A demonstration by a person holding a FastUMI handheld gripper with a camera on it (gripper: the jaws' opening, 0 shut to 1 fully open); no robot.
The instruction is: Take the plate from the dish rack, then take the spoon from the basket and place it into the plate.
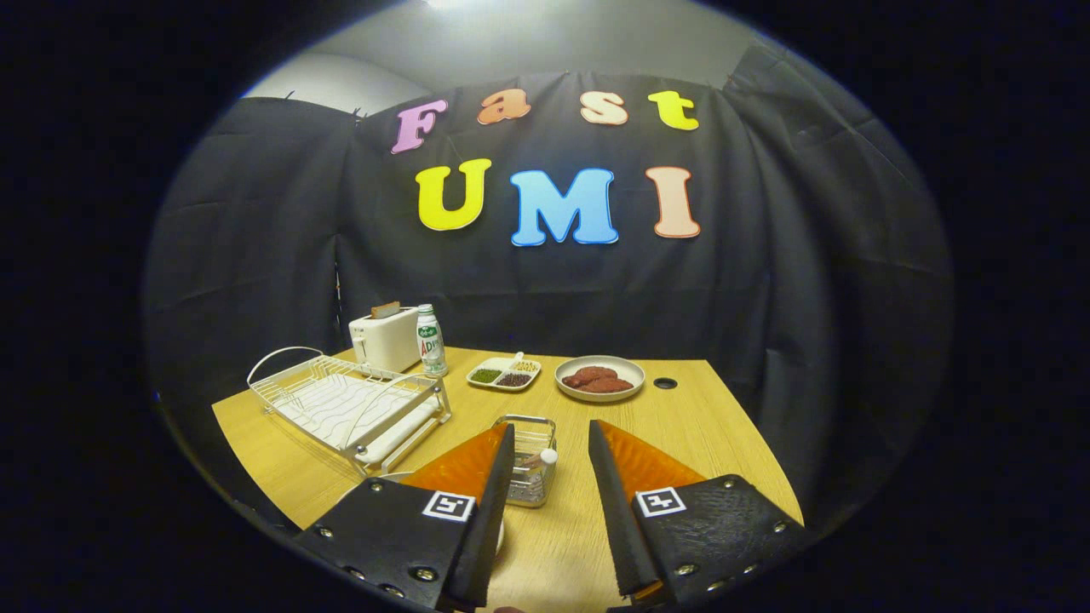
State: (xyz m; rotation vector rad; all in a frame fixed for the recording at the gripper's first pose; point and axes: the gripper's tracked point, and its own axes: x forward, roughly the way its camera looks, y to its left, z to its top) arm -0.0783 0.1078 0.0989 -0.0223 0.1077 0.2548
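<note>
My gripper [552, 426] is open above the near part of the wooden table [698, 426], with nothing held. A small wire basket [530, 478] stands just ahead, between the fingertips and close to the left one. A spoon's pale handle end [546, 457] pokes out of it. A white plate [375, 483] lies on the table under the left finger, so just its rim shows. The white wire dish rack [349, 404] sits beyond the left finger, and I see no dishes in it.
At the back of the table stand a white toaster [385, 339] and a small bottle [431, 340]. Right of them are a divided dish of beans [504, 373] and a bowl of brown food [599, 377]. A cable hole [665, 383] lies further right.
</note>
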